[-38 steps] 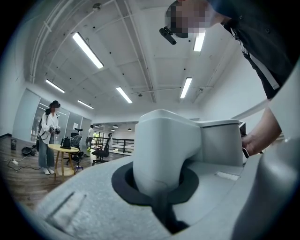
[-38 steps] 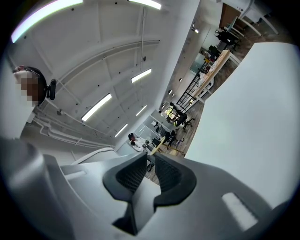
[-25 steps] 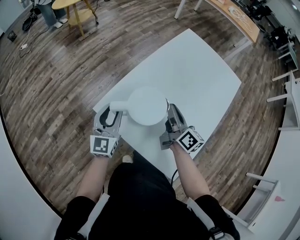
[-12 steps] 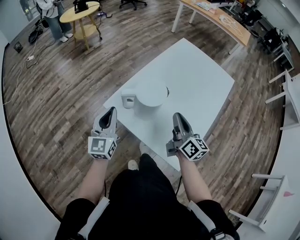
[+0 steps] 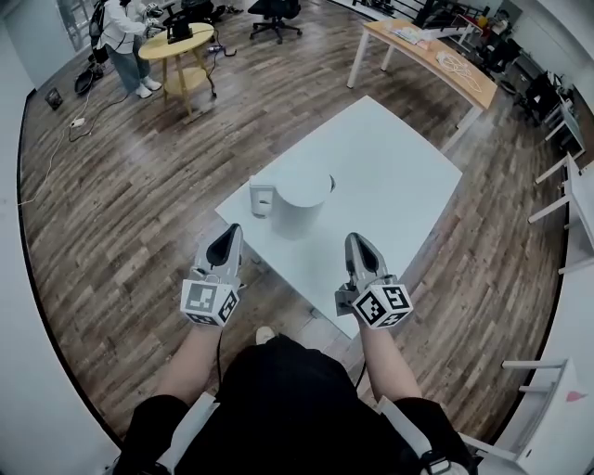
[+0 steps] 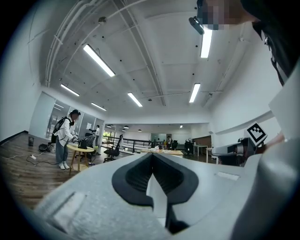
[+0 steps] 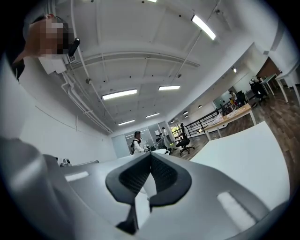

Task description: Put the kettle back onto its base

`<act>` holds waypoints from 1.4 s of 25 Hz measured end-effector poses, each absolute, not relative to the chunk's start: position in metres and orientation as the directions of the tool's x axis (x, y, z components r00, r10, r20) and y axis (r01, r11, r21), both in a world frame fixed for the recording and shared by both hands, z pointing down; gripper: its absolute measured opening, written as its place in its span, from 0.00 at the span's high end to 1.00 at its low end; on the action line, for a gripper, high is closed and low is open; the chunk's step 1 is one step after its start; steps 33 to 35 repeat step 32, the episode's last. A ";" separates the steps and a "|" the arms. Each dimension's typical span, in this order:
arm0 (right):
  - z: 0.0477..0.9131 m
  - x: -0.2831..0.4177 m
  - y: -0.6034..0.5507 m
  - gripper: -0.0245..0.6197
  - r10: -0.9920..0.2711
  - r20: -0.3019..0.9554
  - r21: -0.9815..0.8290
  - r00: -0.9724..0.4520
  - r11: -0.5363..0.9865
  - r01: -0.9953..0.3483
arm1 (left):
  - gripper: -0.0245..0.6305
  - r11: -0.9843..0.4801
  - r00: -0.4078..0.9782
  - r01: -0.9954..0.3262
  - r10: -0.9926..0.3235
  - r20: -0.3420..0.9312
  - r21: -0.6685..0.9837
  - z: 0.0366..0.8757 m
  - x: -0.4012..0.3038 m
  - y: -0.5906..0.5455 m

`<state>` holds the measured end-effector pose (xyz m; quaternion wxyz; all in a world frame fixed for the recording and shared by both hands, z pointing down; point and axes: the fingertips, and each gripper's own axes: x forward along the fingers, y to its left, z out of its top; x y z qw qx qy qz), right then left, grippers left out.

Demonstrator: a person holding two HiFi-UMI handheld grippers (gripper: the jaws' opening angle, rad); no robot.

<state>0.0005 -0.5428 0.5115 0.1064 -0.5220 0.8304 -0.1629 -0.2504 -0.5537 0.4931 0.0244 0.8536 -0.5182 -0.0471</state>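
Observation:
A white kettle [image 5: 302,199] stands upright near the front corner of the white table [image 5: 399,167], its handle [image 5: 260,198] turned to the left. No base shows from above. My left gripper [image 5: 228,236] hovers off the table's front left edge, short of the handle, its jaws pressed together with nothing in them [image 6: 152,155]. My right gripper [image 5: 358,243] hangs over the front right edge, apart from the kettle, also shut and empty [image 7: 151,154]. Both point level toward the room.
A person [image 5: 121,37] stands by a round wooden side table [image 5: 181,42] at the far left. A long wooden desk [image 5: 436,56] and an office chair [image 5: 274,11] are at the back. White furniture [image 5: 571,213] lines the right. Wood floor surrounds the table.
Both grippers have drawn back from the kettle toward the person and risen. The left one, open around the handle a second ago, is now shut and empty. The kettle stays on the table.

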 end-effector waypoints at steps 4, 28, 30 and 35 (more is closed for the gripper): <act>0.500 0.007 -0.528 0.95 -0.888 -0.015 -0.375 -0.459 0.431 -0.821 | 0.96 -0.460 0.459 -0.883 -0.888 -0.035 0.088 0.494 -0.236 -0.537; 0.491 0.020 -0.499 0.95 -0.809 -0.036 -0.347 -0.587 0.561 -0.752 | 0.96 -0.452 0.449 -0.890 -0.891 -0.067 0.057 0.471 -0.197 -0.496; 0.491 0.021 -0.500 0.95 -0.809 -0.037 -0.355 -0.587 0.560 -0.749 | 0.96 -0.460 0.456 -0.886 -0.887 -0.070 0.057 0.470 -0.195 -0.497; 0.491 0.020 -0.499 0.95 -0.807 -0.038 -0.361 -0.589 0.561 -0.745 | 0.96 -0.477 0.472 -0.877 -0.878 -0.074 0.055 0.468 -0.191 -0.497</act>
